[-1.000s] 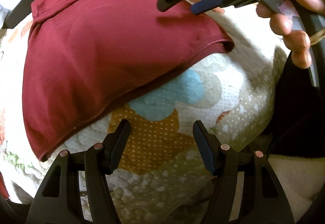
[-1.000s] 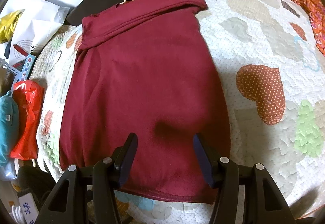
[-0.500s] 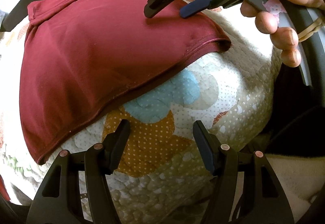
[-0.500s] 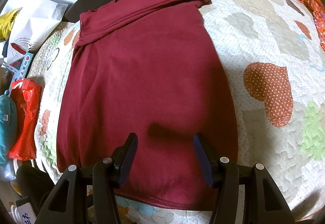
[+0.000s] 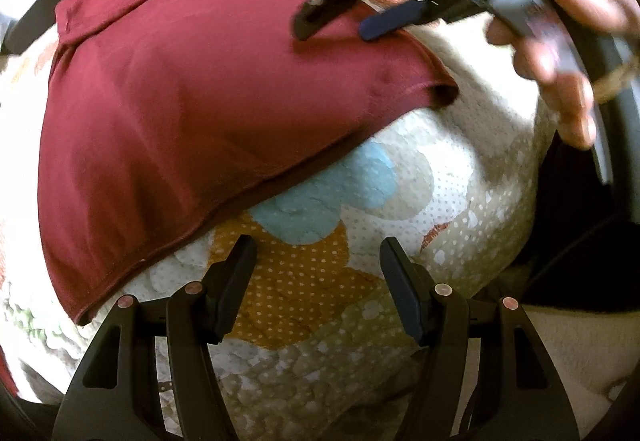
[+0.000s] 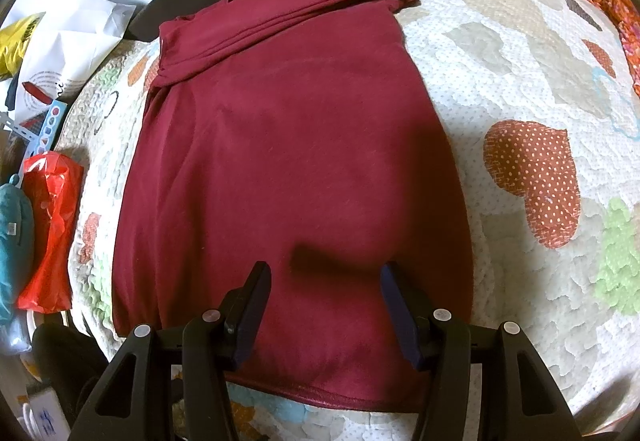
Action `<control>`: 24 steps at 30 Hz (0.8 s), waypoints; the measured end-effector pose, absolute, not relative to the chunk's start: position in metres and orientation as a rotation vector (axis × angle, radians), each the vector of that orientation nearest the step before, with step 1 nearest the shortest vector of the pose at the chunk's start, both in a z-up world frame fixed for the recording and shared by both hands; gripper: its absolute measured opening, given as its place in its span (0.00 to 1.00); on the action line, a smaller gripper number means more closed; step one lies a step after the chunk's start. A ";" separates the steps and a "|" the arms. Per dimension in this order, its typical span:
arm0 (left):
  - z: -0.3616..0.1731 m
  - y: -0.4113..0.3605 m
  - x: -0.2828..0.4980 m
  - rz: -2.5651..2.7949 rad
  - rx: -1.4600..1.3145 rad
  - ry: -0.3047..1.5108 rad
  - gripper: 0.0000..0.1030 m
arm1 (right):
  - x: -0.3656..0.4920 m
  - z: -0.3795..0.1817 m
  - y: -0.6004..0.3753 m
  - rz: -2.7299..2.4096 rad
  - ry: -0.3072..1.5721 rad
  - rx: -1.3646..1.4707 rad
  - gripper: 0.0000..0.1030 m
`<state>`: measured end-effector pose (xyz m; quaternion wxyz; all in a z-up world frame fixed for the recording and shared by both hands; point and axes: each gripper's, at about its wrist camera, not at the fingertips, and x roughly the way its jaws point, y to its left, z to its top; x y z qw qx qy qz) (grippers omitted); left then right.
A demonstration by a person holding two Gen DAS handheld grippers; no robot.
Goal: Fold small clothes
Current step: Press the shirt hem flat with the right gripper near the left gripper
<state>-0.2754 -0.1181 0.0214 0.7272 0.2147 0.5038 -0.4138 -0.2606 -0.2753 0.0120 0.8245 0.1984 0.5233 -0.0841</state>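
The right gripper hangs over the near end of the maroon garment with its jaws apart and nothing between them; the left gripper is likewise apart and empty, poised over the bare patchwork quilt just short of the garment's hem. The garment lies flat on the quilt, partly folded — a doubled band runs across its far end; it looks light, thin and limp, so I judge it will sag and slide on itself when lifted, and a pinch at the two near hem corners should carry the fold most evenly; a grip mid-panel would only bunch it.

Against the earlier frames, the right gripper sits further in over the cloth, its shadow lying between the fingers and the hem nearer the bottom edge of its view; in the left view the right gripper and the hand that holds it are blurred — probably in motion — while the left gripper has barely shifted; both jaw gaps are unchanged.
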 end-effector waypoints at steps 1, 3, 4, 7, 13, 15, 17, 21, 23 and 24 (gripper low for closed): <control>0.025 -0.113 -0.267 -0.897 0.435 1.121 0.63 | -0.264 0.015 -0.277 -0.179 1.100 0.419 0.53; 0.034 -0.098 -0.242 -0.845 0.342 1.136 0.63 | -0.272 0.019 -0.282 -0.186 1.085 0.412 0.53; 0.038 -0.089 -0.230 -0.813 0.296 1.137 0.63 | -0.272 0.019 -0.282 -0.186 1.085 0.412 0.53; 0.052 -0.056 -0.191 -0.663 0.148 1.109 0.63 | -0.290 0.022 -0.303 -0.217 1.065 0.392 0.57; 0.038 -0.025 -0.152 -0.521 0.020 1.174 0.71 | -0.307 0.005 -0.333 -0.176 1.072 0.421 0.59; 0.034 -0.012 -0.145 -0.486 -0.049 1.195 0.71 | -0.311 -0.002 -0.334 -0.126 1.080 0.452 0.59; 0.037 0.004 -0.145 -0.465 -0.151 1.171 0.71 | -0.315 -0.006 -0.334 -0.080 1.067 0.475 0.60; 0.040 0.015 -0.136 -0.408 -0.164 1.123 0.72 | -0.315 -0.009 -0.333 -0.040 1.049 0.487 0.64; 0.023 0.006 -0.130 -0.433 -0.174 1.198 0.73 | -0.314 -0.010 -0.329 -0.021 1.040 0.506 0.66; 0.012 0.000 -0.129 -0.445 -0.165 1.242 0.74 | -0.313 -0.012 -0.327 -0.002 1.031 0.517 0.67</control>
